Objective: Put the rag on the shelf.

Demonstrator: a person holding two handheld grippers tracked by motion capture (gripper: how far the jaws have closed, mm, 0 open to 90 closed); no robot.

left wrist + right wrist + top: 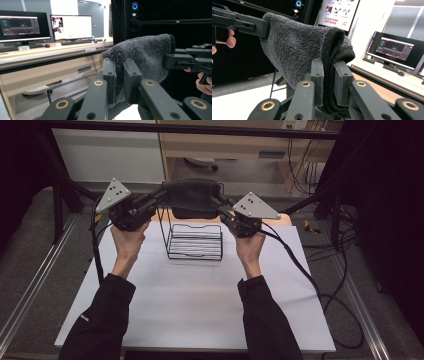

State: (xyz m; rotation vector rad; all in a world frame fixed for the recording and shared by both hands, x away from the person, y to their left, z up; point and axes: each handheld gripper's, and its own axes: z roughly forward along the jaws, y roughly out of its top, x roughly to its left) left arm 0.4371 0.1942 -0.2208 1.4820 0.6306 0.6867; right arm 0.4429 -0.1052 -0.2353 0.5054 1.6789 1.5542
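Note:
A dark grey fluffy towel (191, 197) hangs folded in the air above the far side of the table, stretched between both grippers. My left gripper (162, 194) is shut on its left end, and the pile is pinched between the jaws (119, 75) in the left gripper view. My right gripper (218, 200) is shut on the right end, where the towel's black hemmed edge (329, 72) is clamped. A black wire basket (195, 241) stands on the white table (200, 295) just below the towel.
Beyond the table stands a wooden desk (50, 53) with monitors (71, 27) and a keyboard. Black frame bars (190, 129) cross above the far edge. Cables (320, 285) trail off the right side of the table onto the grey floor.

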